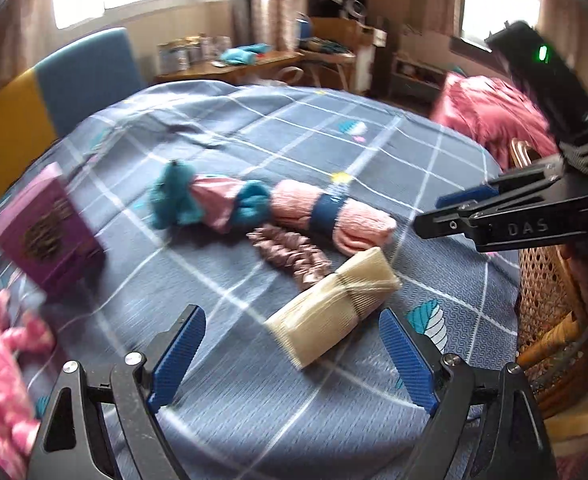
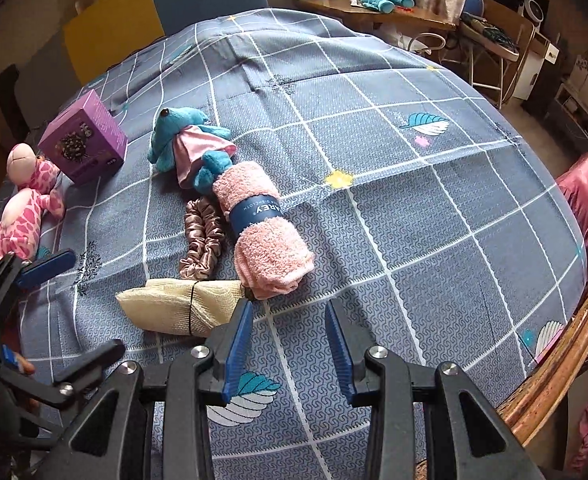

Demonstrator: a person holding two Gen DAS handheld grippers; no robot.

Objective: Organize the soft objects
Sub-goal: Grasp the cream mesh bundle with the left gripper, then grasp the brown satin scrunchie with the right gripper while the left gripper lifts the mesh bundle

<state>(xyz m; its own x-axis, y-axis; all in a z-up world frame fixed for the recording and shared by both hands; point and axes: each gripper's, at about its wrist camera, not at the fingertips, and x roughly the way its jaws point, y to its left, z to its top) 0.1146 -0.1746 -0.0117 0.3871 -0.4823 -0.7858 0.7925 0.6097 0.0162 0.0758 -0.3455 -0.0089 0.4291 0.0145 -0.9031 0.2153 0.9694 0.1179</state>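
Note:
On the blue checked bed sheet [image 2: 414, 200] lies a row of soft things: a blue plush in a pink cloth [image 2: 185, 140], a rolled pink towel with a dark blue band [image 2: 261, 220], a satin scrunchie [image 2: 201, 236] and a cream mesh bundle [image 2: 177, 308]. My left gripper [image 1: 294, 356] is open, and the cream mesh bundle [image 1: 330, 312] lies just ahead of its fingers, untouched. My right gripper [image 2: 289, 344] hovers over bare sheet beside the towel's near end, its jaws narrowly apart and nothing between them. It also shows in the left wrist view as the right gripper [image 1: 430, 216].
A purple box [image 2: 83, 140] and a pink spotted plush [image 2: 25, 200] sit at the bed's left side. A wicker chair [image 1: 550, 288] and a red quilt [image 1: 490, 120] stand at the right. A yellow and blue headboard [image 2: 153, 12] is behind, with a cluttered desk [image 2: 374, 12] beyond.

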